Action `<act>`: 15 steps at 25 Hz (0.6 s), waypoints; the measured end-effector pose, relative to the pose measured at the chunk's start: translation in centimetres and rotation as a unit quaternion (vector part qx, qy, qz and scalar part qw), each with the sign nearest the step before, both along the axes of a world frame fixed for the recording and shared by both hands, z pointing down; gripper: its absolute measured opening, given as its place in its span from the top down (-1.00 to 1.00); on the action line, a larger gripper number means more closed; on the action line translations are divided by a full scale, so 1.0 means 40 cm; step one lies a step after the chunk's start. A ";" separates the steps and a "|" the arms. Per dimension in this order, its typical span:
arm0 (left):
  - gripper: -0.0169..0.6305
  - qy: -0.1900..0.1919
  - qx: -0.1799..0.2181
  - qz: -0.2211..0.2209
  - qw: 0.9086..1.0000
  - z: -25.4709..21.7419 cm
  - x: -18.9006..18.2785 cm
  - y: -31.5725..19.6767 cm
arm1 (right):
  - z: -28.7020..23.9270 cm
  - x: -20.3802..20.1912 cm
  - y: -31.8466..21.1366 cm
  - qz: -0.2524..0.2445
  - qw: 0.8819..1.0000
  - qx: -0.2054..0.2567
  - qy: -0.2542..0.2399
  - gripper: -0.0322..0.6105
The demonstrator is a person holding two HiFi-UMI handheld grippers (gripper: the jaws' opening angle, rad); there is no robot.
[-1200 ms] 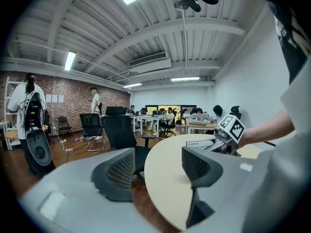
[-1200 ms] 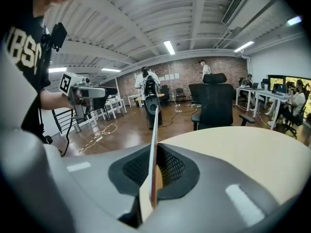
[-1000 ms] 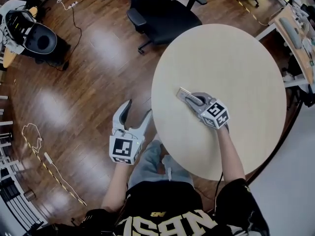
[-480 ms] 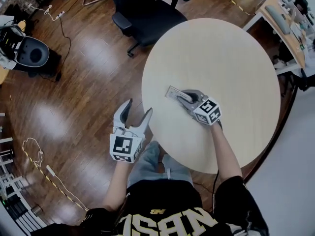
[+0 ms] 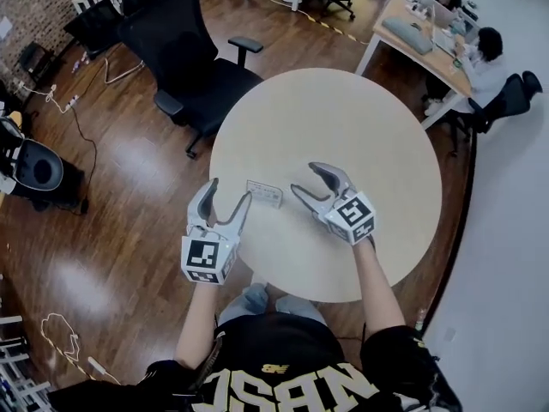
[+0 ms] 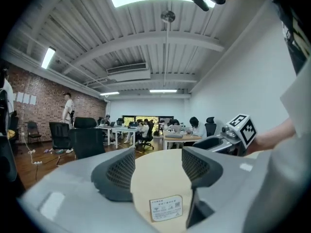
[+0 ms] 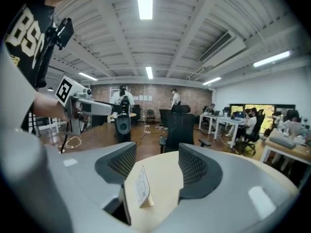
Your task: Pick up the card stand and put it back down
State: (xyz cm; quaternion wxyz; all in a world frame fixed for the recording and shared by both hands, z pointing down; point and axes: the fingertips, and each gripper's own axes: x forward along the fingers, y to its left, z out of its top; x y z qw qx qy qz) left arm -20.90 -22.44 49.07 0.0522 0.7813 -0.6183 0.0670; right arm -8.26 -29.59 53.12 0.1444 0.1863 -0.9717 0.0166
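Pale wood, round, the tabletop [image 5: 343,118] carries the card stand [image 5: 264,193] upright on its near-left part, close to the rim. The left tongs [image 5: 227,191] hang at that rim, jaws wide with nothing pressed between them, and the stand is just ahead of their tips. The right tongs [image 5: 304,178] are opening, with both pads off the stand, which sits free just past their tips. It stands between the two pairs of tongs, touching neither. Beyond it, open tabletop runs to the far rim. Off the far-left rim a black office chair [image 5: 197,67] stands on dark wood floor [image 5: 111,187]. Farther right is a desk [image 5: 420,41].
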 end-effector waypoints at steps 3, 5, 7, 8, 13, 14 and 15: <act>0.02 -0.006 0.027 0.031 0.999 -0.077 0.063 -0.032 | -0.125 0.072 0.005 0.060 0.997 0.037 -0.041 -0.04; 0.02 -0.011 0.047 0.055 0.997 -0.137 0.114 -0.059 | -0.202 0.134 0.006 0.110 0.990 0.053 -0.069 -0.08; 0.02 -0.014 0.064 0.078 0.995 -0.195 0.167 -0.091 | -0.264 0.208 0.001 0.169 0.980 0.064 -0.086 -0.09; 0.02 -0.015 0.070 0.085 0.994 -0.216 0.190 -0.102 | -0.291 0.245 0.003 0.195 0.974 0.070 -0.092 -0.14; 0.02 -0.016 0.093 0.121 0.988 -0.268 0.315 -0.110 | -0.390 0.432 0.061 0.310 0.938 0.109 -0.109 -0.15; 0.02 -0.011 0.096 0.130 0.987 -0.283 0.350 -0.116 | -0.404 0.475 0.072 0.336 0.928 0.120 -0.109 -0.15; 0.02 -0.007 0.098 0.141 0.985 -0.296 0.386 -0.123 | -0.416 0.517 0.082 0.361 0.917 0.129 -0.110 -0.15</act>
